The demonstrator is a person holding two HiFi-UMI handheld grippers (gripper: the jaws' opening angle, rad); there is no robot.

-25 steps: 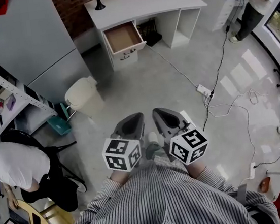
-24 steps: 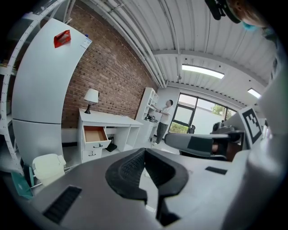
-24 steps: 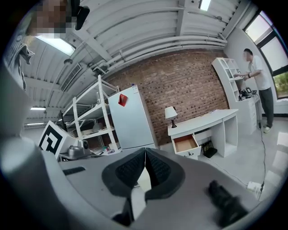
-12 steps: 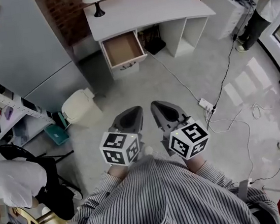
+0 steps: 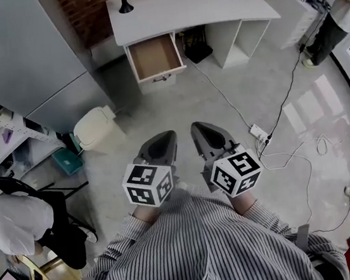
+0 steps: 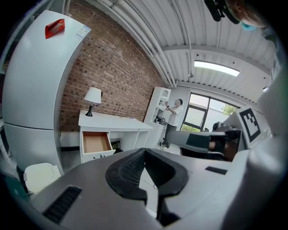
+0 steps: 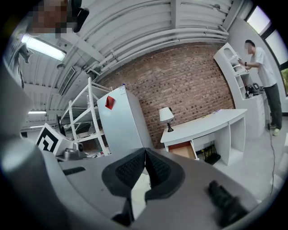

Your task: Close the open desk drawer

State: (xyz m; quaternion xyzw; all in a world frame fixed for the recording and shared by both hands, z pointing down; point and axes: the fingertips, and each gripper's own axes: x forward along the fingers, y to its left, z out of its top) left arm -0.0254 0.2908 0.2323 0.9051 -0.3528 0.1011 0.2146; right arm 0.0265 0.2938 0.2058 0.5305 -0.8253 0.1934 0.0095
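Observation:
A white desk stands far ahead against the brick wall. Its left drawer is pulled out and shows a bare brown inside. Both grippers are held close to my striped shirt, well short of the desk. The left gripper is shut and holds nothing. The right gripper beside it is also shut and holds nothing. In the left gripper view the drawer shows beyond the shut left gripper. The right gripper view has the drawer past the right gripper.
A grey cabinet and a white bin stand at the left. A power strip with cables lies on the floor at the right. One person sits at lower left. Another person stands at the shelves, far right.
The view has shifted slightly toward the desk, which sits a little more centred. Both grippers stay shut and side by side in front of the body.

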